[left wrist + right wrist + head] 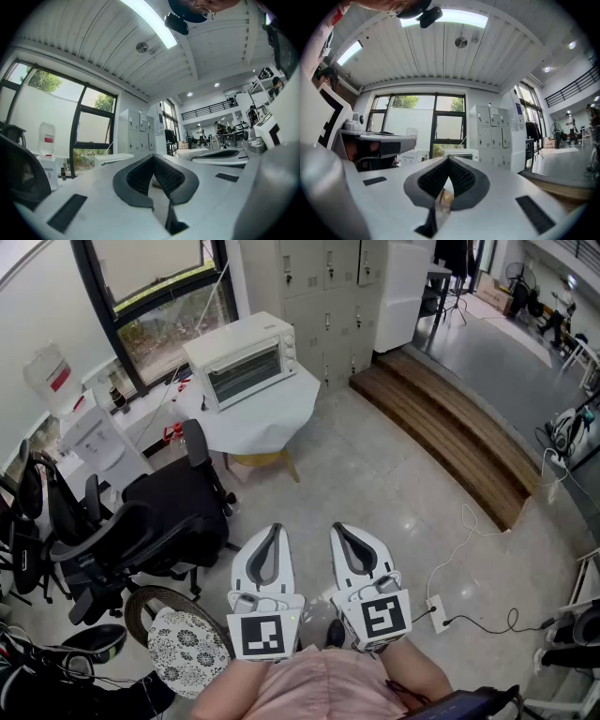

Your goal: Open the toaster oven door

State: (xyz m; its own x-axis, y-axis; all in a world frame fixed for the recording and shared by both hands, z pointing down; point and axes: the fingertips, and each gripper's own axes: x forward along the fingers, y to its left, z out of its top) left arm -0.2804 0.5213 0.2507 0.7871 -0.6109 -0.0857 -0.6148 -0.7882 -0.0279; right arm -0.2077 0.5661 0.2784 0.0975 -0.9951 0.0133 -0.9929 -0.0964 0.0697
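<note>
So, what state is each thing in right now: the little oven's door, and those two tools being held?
Toaster oven door: closed, nothing touching it.
Left hand-held gripper: jaws together, empty, nowhere near the door.
Right hand-held gripper: jaws together, empty, alongside the left one.
</note>
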